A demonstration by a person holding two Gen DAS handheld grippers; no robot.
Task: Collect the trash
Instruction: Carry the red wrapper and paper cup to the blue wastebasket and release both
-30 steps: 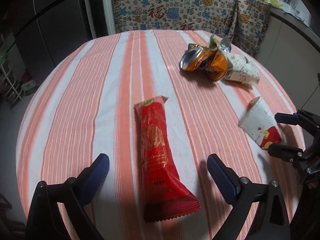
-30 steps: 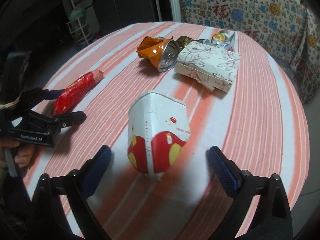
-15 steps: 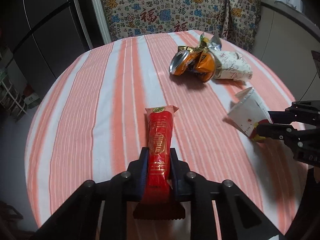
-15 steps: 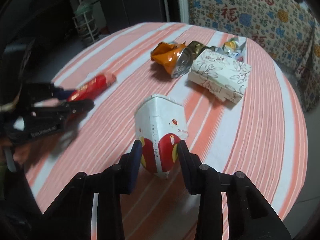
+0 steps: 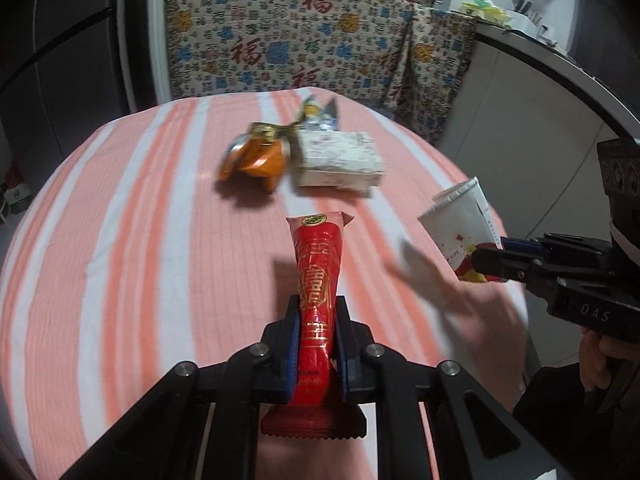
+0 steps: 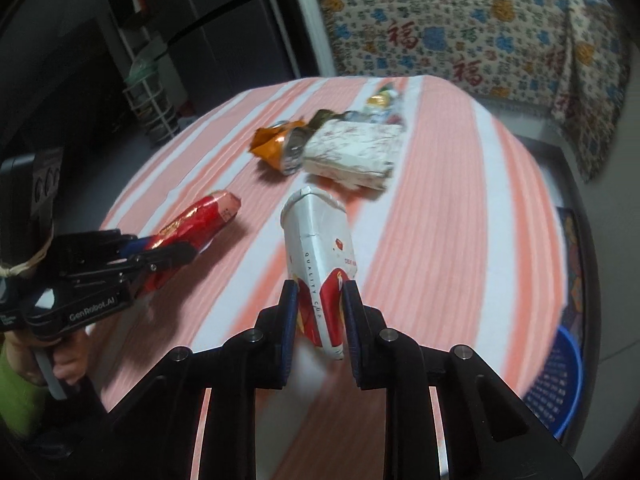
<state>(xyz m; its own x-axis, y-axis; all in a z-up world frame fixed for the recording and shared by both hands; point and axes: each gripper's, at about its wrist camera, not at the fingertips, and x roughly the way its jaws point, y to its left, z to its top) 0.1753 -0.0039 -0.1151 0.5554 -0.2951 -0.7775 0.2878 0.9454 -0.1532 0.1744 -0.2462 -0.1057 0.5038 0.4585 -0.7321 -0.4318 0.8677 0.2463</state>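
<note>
My left gripper [image 5: 317,344] was clamped on the red wrapper [image 5: 318,276], light and crinkly, near its tail; my right gripper [image 6: 320,320] pinched the flattened paper cup [image 6: 318,248], soft, by its base, both above the table's [image 5: 120,240] near edge.

The flattened paper cup [image 6: 320,276] reads "QUALITY CUP" down its side, the left gripper [image 6: 176,254] body, out at nine o'clock from it, says "GenRobot.AI", the right gripper [image 5: 486,262] body shows "DAS", and the patterned cloth [image 5: 304,40] at twelve o'clock repeats a red "福".
</note>
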